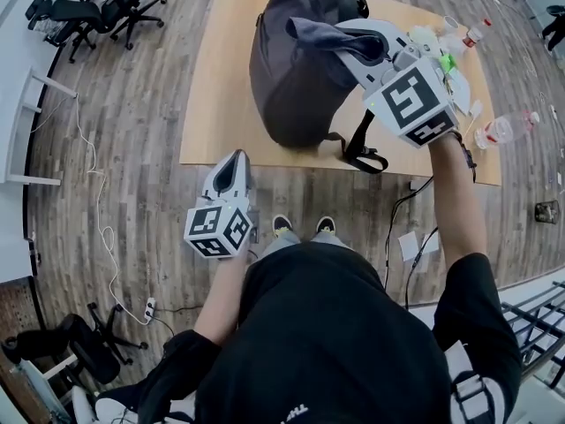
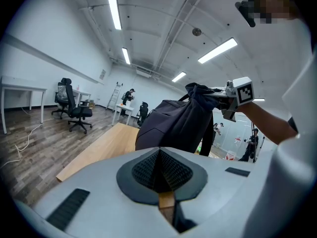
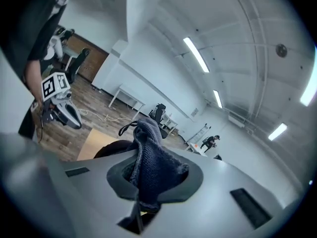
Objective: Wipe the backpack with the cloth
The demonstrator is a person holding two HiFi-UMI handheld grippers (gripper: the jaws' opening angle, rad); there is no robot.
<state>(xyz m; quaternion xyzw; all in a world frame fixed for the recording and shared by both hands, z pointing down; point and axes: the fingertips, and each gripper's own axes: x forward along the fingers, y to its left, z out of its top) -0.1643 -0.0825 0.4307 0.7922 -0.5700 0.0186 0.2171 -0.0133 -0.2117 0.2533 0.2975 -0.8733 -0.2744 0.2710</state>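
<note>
Backpack (image 1: 291,78) upright on table (image 1: 216,87), bottles (image 1: 501,131) at rt, cloth (image 1: 316,32) in rt gripper (image 1: 351,47).

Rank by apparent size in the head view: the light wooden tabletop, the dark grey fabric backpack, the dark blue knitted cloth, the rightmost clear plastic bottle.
1. light wooden tabletop
2. dark grey fabric backpack
3. dark blue knitted cloth, held nearer the camera, so its lead is unsure
4. clear plastic bottle

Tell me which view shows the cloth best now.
The right gripper view: the dark knitted cloth fills the centre, clamped in the right gripper. The head view shows it bunched by the top of the backpack; the left gripper view shows it small, far off.
</note>
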